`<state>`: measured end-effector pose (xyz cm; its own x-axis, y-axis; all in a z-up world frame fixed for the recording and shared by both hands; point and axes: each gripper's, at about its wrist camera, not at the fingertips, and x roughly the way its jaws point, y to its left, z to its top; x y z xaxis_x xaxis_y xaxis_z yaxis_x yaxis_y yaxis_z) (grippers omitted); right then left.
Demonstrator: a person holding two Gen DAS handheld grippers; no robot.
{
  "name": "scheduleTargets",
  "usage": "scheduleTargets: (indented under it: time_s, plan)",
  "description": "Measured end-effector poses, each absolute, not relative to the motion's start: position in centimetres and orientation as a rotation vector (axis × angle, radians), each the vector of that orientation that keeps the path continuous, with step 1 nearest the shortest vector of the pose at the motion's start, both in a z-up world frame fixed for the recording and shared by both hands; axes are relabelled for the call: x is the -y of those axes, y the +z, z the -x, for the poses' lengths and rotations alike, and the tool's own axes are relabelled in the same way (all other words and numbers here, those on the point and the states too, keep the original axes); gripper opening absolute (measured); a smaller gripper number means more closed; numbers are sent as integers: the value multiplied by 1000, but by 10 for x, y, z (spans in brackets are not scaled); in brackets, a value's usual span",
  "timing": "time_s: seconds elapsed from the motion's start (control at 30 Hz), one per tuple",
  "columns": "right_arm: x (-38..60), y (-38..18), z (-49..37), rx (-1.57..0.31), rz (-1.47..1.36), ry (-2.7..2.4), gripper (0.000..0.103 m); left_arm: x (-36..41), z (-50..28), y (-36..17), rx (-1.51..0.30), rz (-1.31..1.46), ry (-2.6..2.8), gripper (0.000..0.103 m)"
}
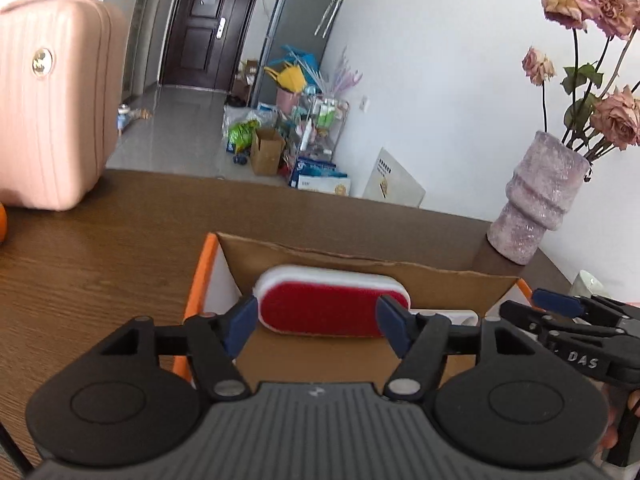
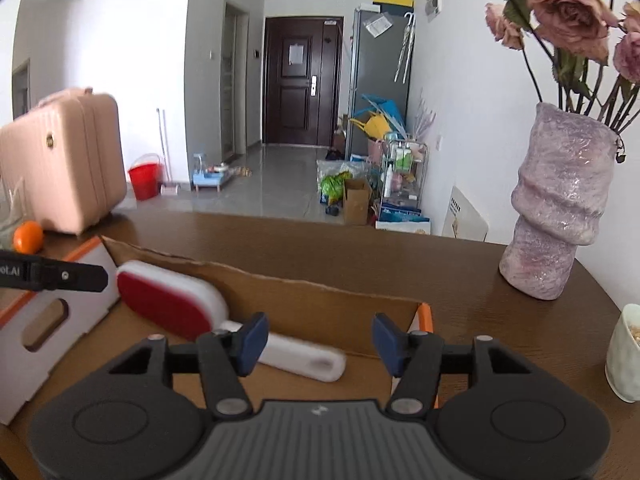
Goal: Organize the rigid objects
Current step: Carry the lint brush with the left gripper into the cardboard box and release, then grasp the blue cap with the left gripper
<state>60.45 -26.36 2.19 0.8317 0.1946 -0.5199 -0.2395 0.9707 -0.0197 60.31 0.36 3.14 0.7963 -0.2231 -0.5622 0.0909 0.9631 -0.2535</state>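
My left claw [image 1: 316,322] hangs over the open cardboard box [image 1: 360,266] on the brown worktop [image 1: 100,264], its blue pads apart. The red face of the brush [image 1: 328,312] shows between the pads, but they do not press on it; the brush lies in the box, leaning on the far wall. My right claw [image 2: 316,338] is over the same box, pads likewise apart and holding nothing. Seen from it, the brush's white handle [image 2: 308,360] rests on the box floor, passing just behind my left pad [image 2: 250,344]; whether they touch I cannot tell. The brush's head [image 2: 168,300] rises toward the left. The left claw's black tip enters at the left edge of this view. A pink case [image 1: 52,100] and an orange [image 2: 28,236] stand at the worktop's left, a lilac vase [image 2: 560,208] with roses [image 2: 568,8] at its right, a pale cup [image 2: 626,352] near the right edge.
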Motion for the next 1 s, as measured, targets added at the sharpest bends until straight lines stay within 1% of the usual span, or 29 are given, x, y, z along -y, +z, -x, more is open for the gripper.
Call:
scheduleTargets:
  time_s: [0.2,0.27,0.3,0.33,0.47,0.53,0.63,0.73,0.77,0.87,0.9,0.93,1.0]
  plan:
    - [269,44,-584,-453,65,233,62,-1,-578,49,-560,194,-156,75]
    - [271,53,-569,-421,74,247,64,-2,-558,56,-518,166,-159,82]
    - [271,58,-559,-403,77,250,66,-3,-545,59,-504,150,-158,83]
    - [272,63,-549,-386,77,247,70,-4,-532,62,-496,131,-163,84]
    - [281,75,-486,-301,71,268,77,-10,-473,70,-492,61,-272,89]
    - [288,74,-454,-288,55,270,81,-12,-442,76,-483,16,-270,91]
    - [292,72,-409,-290,100,274,81,-15,-389,84,-438,-63,-260,99]
    - [293,68,-359,-280,179,271,86,-19,-337,84,-373,-106,-240,102]
    - [293,66,-343,-279,199,267,86,-20,-321,83,-354,-113,-230,103]
    - [299,53,-303,-287,197,283,89,-18,-273,72,-314,-143,-183,103]
    - [302,47,-289,-294,180,295,92,-17,-259,66,-297,-148,-172,103]
    - [304,40,-276,-304,166,303,96,-18,-246,61,-300,-141,-152,103]
    - [307,26,-253,-321,134,305,97,-16,-225,48,-323,-122,-129,103]
